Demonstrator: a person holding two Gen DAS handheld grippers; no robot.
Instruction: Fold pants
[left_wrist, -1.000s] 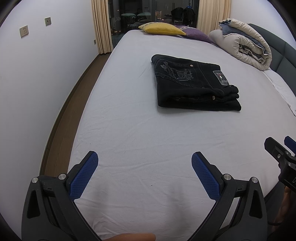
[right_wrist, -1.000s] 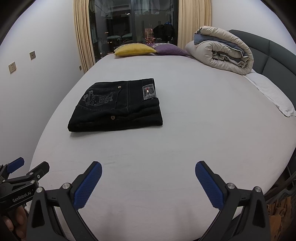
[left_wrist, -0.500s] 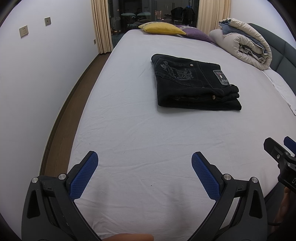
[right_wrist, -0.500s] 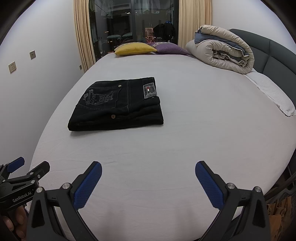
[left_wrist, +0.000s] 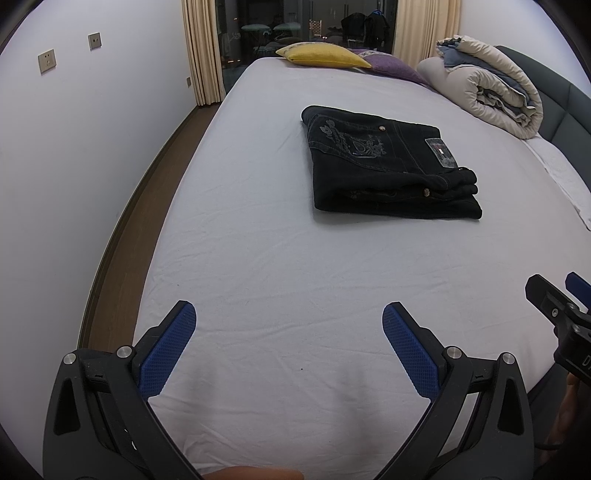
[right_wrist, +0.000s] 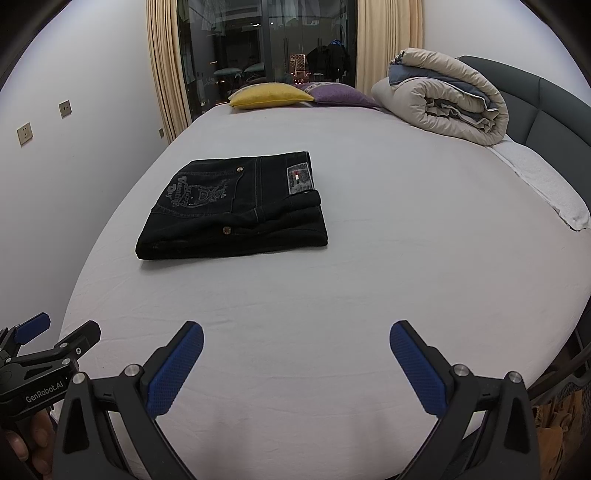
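Note:
Black pants (left_wrist: 388, 166) (right_wrist: 236, 206) lie folded into a neat rectangle on the white bed, embroidered back pocket and label patch facing up. My left gripper (left_wrist: 288, 332) hovers open over the near part of the mattress, well short of the pants, nothing between its blue pads. My right gripper (right_wrist: 295, 350) is likewise open and empty above the near edge, the pants ahead and to its left. Each gripper shows at the edge of the other's view: the right gripper (left_wrist: 557, 310) at the far right, the left gripper (right_wrist: 48, 343) at the lower left.
The bed sheet (left_wrist: 295, 258) is bare around the pants. A rolled duvet (right_wrist: 443, 107) and a grey headboard (right_wrist: 546, 107) sit at the right, a yellow pillow (right_wrist: 269, 96) and a purple pillow (right_wrist: 340, 96) at the far end. A wall and floor strip (left_wrist: 122, 229) run along the left.
Almost nothing differs: both grippers stay open and hovering, with only a slight drift of the views. The pants have not moved.

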